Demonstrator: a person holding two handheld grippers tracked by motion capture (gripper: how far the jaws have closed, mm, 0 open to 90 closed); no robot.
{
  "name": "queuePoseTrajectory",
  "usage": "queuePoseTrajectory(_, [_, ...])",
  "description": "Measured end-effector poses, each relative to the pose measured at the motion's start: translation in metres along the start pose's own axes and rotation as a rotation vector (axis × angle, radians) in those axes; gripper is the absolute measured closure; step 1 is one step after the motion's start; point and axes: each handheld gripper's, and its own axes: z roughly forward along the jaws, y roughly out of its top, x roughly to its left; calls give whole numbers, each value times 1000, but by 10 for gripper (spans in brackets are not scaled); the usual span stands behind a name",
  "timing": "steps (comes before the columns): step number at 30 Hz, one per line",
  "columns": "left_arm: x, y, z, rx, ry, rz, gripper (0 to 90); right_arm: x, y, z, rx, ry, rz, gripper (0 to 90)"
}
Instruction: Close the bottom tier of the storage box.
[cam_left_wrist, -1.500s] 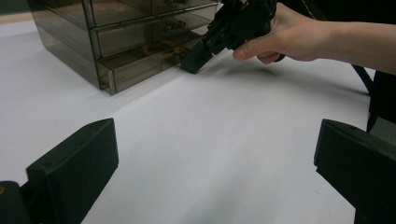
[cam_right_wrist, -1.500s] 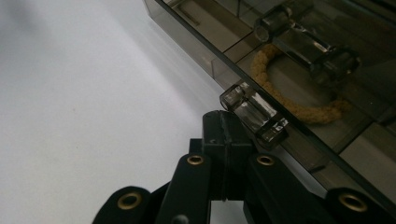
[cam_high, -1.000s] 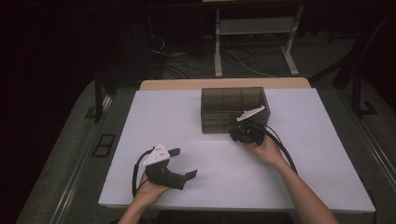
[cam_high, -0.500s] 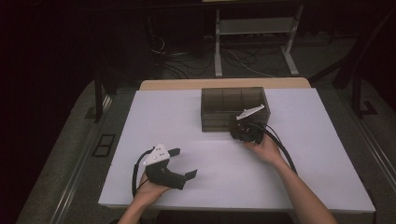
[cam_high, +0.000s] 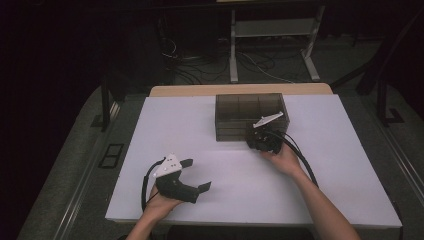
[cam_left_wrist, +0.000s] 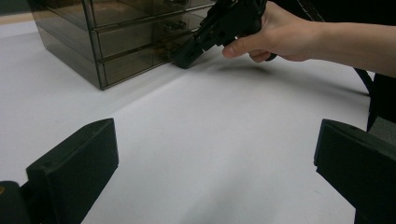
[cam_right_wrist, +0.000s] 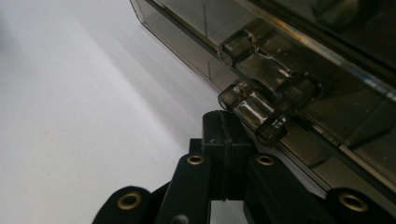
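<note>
A smoked, see-through drawer cabinet (cam_high: 250, 116) stands on the white worktop (cam_high: 200, 135), toward its far side and a little right of the middle; the left gripper view shows 3 drawers stacked one above another in its front. The right claw (cam_high: 256, 143) is at the front of the cabinet near its right end, low down, held in the person's right hand (cam_high: 281, 159), with its grey three-cornered plate tilted up above it. In the right gripper view the 2 black jaws stand pressed together with nothing between them, their tip just beside a clear handle (cam_right_wrist: 261, 100) on a drawer front; whether the tip touches the handle cannot be told. The left gripper view shows the same claw from the side, its black tip at the bottom drawer (cam_left_wrist: 140, 63) close to the worktop surface. The left claw (cam_high: 195, 175) lies well apart from the cabinet, near the front left of the worktop, in the person's left hand (cam_high: 160, 206). Its jaws stand wide apart and hold nothing, with bare white worktop between them, and they point across toward the cabinet and the right hand. A black cable (cam_high: 300, 155) curves from the right claw along the right forearm, and another loops beside the left claw.
</note>
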Motion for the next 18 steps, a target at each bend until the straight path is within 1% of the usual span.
queuePoseTrajectory(3, [0,0,0,-2,0,1,0,0,-1,-1,4,9,4,882])
queuePoseTrajectory(8, [0,0,0,3,-1,8,0,1,-1,-8,0,22,5,843])
queuePoseTrajectory(10, [0,0,0,2,-2,7,0,1,-1,-12,-4,29,9,828])
queuePoseTrajectory(14, [-1,0,0,-2,-2,1,0,3,-2,-18,-1,33,3,788])
queuePoseTrajectory(15, [-1,0,0,-3,-2,0,0,4,-2,-19,-3,35,9,776])
queuePoseTrajectory(16, [-1,0,0,-3,-2,-1,0,4,-2,-21,-7,39,7,767])
queuePoseTrajectory(18, [-1,0,0,-2,-3,2,0,6,-4,-24,-2,31,-6,746])
